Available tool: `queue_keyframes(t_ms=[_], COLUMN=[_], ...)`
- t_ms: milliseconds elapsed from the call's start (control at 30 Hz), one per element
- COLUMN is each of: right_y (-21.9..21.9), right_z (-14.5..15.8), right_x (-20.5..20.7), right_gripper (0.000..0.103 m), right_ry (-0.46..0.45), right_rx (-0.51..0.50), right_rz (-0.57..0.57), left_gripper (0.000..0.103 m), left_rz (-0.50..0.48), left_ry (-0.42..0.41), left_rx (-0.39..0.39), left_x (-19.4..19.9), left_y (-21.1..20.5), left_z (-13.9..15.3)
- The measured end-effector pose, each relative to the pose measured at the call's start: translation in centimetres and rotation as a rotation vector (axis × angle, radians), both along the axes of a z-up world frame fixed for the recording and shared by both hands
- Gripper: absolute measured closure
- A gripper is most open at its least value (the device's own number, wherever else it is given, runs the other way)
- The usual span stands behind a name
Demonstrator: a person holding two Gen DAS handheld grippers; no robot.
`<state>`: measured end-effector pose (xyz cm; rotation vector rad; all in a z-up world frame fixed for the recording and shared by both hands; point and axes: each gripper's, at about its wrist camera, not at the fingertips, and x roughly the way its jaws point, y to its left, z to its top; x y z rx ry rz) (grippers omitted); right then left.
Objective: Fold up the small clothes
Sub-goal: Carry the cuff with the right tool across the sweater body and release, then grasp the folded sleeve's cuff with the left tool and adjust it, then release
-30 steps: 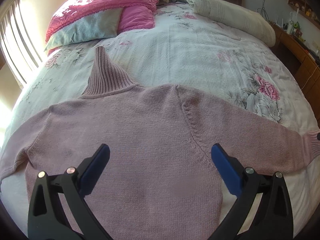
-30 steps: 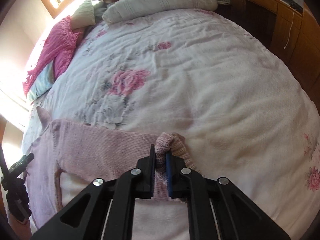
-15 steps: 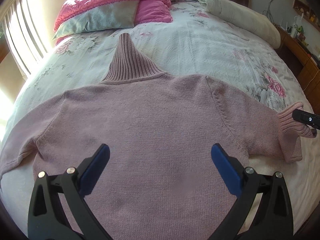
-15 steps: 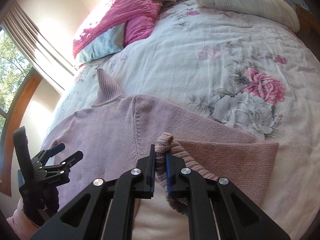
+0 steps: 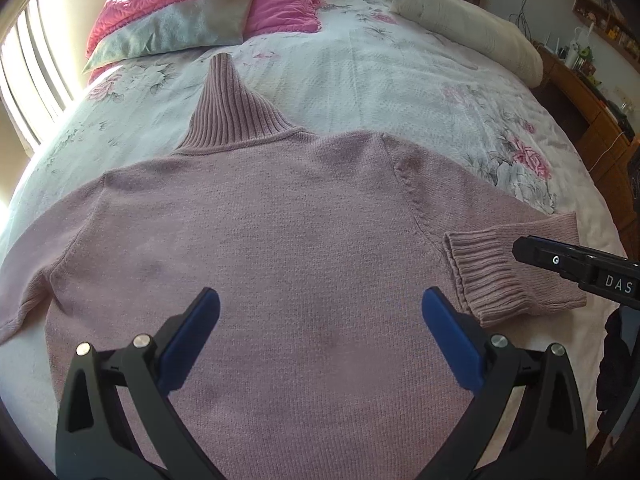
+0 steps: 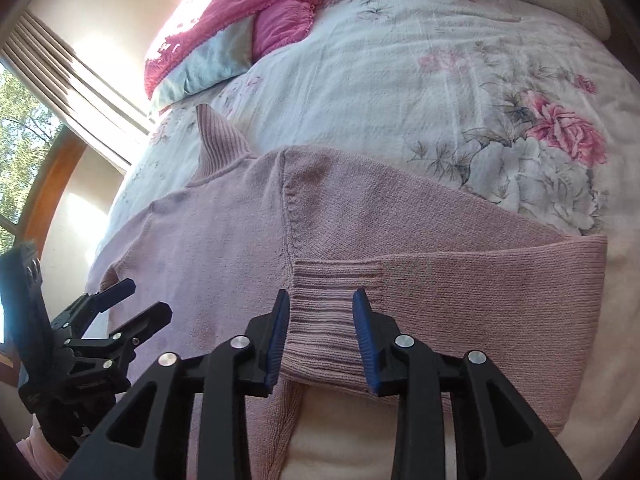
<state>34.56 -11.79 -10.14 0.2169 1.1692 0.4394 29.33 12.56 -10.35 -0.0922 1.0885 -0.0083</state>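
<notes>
A dusty-pink knit turtleneck sweater (image 5: 280, 240) lies flat on the bed, collar (image 5: 228, 112) pointing away. Its right sleeve is folded back on itself, and the ribbed cuff (image 6: 328, 304) rests near the armpit seam. My right gripper (image 6: 322, 328) is open, its blue pads straddling the cuff without holding it. My left gripper (image 5: 320, 328) hovers wide open over the sweater's body, holding nothing. The right gripper (image 5: 576, 268) shows at the right edge of the left wrist view, and the left gripper (image 6: 132, 300) at the lower left of the right wrist view.
The bed has a white floral quilt (image 6: 440, 92). Pink and grey pillows (image 5: 192, 20) lie at the head, with a cream bolster (image 5: 460, 28) beside them. Wooden furniture (image 5: 592, 112) stands along the right side. A window with blinds (image 6: 48, 92) is at the left.
The right gripper carried the cuff leftwards across the sleeve, laid it near the armpit and opened. The left gripper stayed open, shifting slightly over the body.
</notes>
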Motion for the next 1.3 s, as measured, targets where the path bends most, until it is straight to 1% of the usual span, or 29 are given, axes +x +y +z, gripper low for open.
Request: queue_keyframes(t_ms=[67,133,200,333,367,433,467,500,567,633,667,700,733,767,800,867,933,967,1033,1167,1300], right_y=[-1.7,-3.5,-5.4,-8.0,-8.6,-9.3,-9.5,-9.6,-9.7,-9.8,-9.8,-9.8,-9.7,-9.6,-9.6,-9.5,-9.4,-9.3,-9.1,-8.3,-6.8], right_z=[0.7,1.0,0.8,-0.1,-0.3,-0.6,-0.7,-0.6,-0.5,-0.4,-0.4,-0.3,-0.3,-0.3,-0.3,-0.4,-0.5,-0.5,-0.5,-0.2,0.0], right_x=[-0.9,-2.2,-3.5,-6.2,-6.8,-7.7,-8.1,-8.4,-8.9,-9.3,-9.4,-9.5,-9.5,-9.5,-9.5,-9.5,-9.4,-9.4,-9.5,-9.3,-8.6], right_gripper=[0.069,0.069,0.069,0.069,0.069,0.069,0.069,0.069,0.068,0.066,0.066,0.066,0.066,0.065,0.064,0.064,0.064,0.064,0.064,0.064,0.064], right_ry=[-0.023,-0.044,-0.044,-0.034,-0.034,-0.035,-0.037,-0.043,-0.057,-0.065,-0.066,-0.067,-0.07,-0.072,-0.071,-0.063,-0.058,-0.058,-0.057,-0.062,-0.066], right_rx=[-0.042,-0.056,-0.034,0.008,0.02,0.028,0.024,0.017,-0.005,-0.01,-0.005,-0.007,-0.018,-0.03,-0.033,-0.013,-0.003,-0.004,-0.001,-0.002,0.013], right_rz=[-0.046,-0.078,-0.11,-0.151,-0.156,-0.166,-0.171,-0.173,-0.173,-0.169,-0.168,-0.168,-0.169,-0.172,-0.174,-0.179,-0.185,-0.186,-0.185,-0.169,-0.145], left_gripper=[0.003,0.003,0.003,0.004,0.005,0.011,0.016,0.025,0.03,0.04,0.049,0.063,0.072,0.088,0.099,0.099,0.099,0.099,0.099,0.099,0.099], left_rz=[-0.026,-0.057,-0.087,-0.111,-0.116,-0.123,-0.124,-0.124,-0.11,-0.106,-0.112,-0.114,-0.109,-0.099,-0.093,-0.096,-0.091,-0.084,-0.057,-0.001,0.054], left_ry=[0.009,0.03,0.063,0.121,0.14,0.171,0.185,0.199,0.226,0.219,0.214,0.206,0.193,0.178,0.164,0.145,0.11,0.088,0.044,-0.028,-0.086], left_rx=[-0.028,-0.05,-0.087,-0.121,-0.132,-0.158,-0.172,-0.186,-0.205,-0.182,-0.168,-0.162,-0.159,-0.156,-0.178,-0.278,-0.33,-0.342,-0.343,-0.345,-0.272], left_x=[0.0,0.4,1.0,2.4,2.7,3.2,3.5,3.7,4.1,4.3,4.2,4.2,4.0,3.9,3.8,3.5,3.2,3.0,2.5,1.8,1.4], left_y=[-1.2,-2.9,-4.6,-7.5,-8.2,-9.2,-9.6,-9.9,-10.3,-10.8,-11.0,-11.1,-11.1,-10.8,-10.4,-9.3,-8.1,-7.5,-5.8,-1.2,3.6], left_z=[-0.1,-0.5,-1.1,-3.1,-3.6,-4.6,-5.0,-5.5,-6.3,-6.4,-6.3,-6.0,-5.7,-5.2,-4.8,-4.0,-2.9,-2.2,-0.7,2.0,4.1])
